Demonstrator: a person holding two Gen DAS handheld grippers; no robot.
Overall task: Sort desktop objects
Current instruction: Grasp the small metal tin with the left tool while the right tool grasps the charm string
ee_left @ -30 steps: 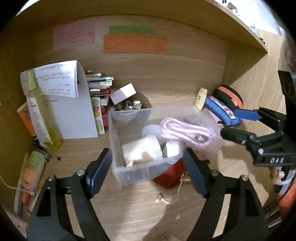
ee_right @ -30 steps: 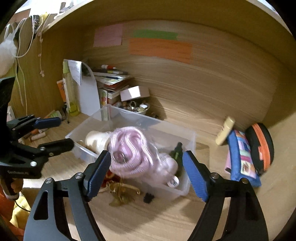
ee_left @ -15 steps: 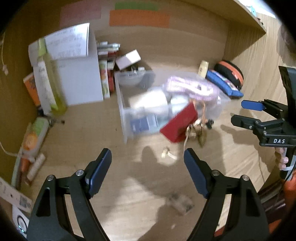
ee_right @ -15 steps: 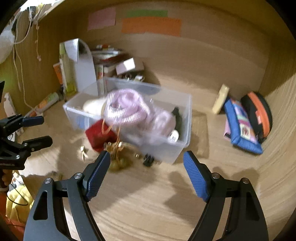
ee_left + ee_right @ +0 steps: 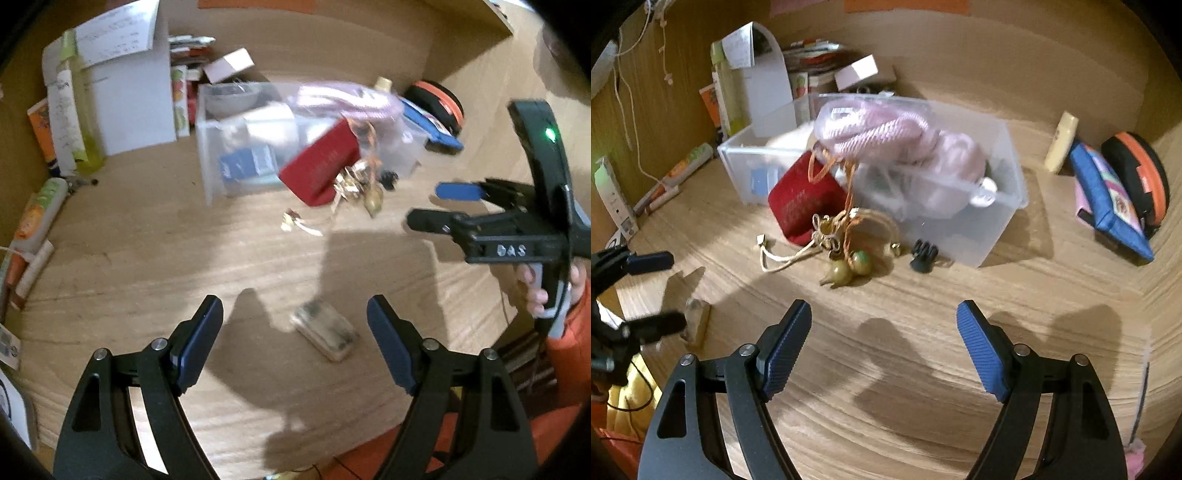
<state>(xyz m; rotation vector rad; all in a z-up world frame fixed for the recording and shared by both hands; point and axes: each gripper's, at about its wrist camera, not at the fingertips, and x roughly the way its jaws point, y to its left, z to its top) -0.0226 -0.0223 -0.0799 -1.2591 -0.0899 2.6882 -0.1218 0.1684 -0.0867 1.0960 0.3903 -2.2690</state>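
Observation:
A clear plastic bin (image 5: 210, 147) (image 5: 960, 229) stands on the wooden desk, with a pink rope coil (image 5: 347, 101) (image 5: 879, 129) piled in it. A red pouch (image 5: 321, 166) (image 5: 805, 206) leans on its front wall, beside a gourd charm (image 5: 369, 195) (image 5: 849, 269) and a black clip (image 5: 923, 254). A small worn block (image 5: 325, 334) (image 5: 696, 321) lies on the desk just ahead of my left gripper (image 5: 294, 314) (image 5: 665, 291), which is open. My right gripper (image 5: 884, 314) (image 5: 432, 206) hangs open over bare desk, nothing between its fingers.
A blue pencil case (image 5: 1108, 203), an orange-and-black round case (image 5: 1141, 173) and a cream tube (image 5: 1060, 142) lie at the back right. Books, a white folded paper (image 5: 129, 92) and a green bottle (image 5: 74, 110) crowd the back left. Tubes (image 5: 37, 214) line the left wall.
Both grippers have sunk and tipped down toward the desk. The bin has slid up in both views, and the small block has come into view ahead of the left fingers. Jaw widths are unchanged.

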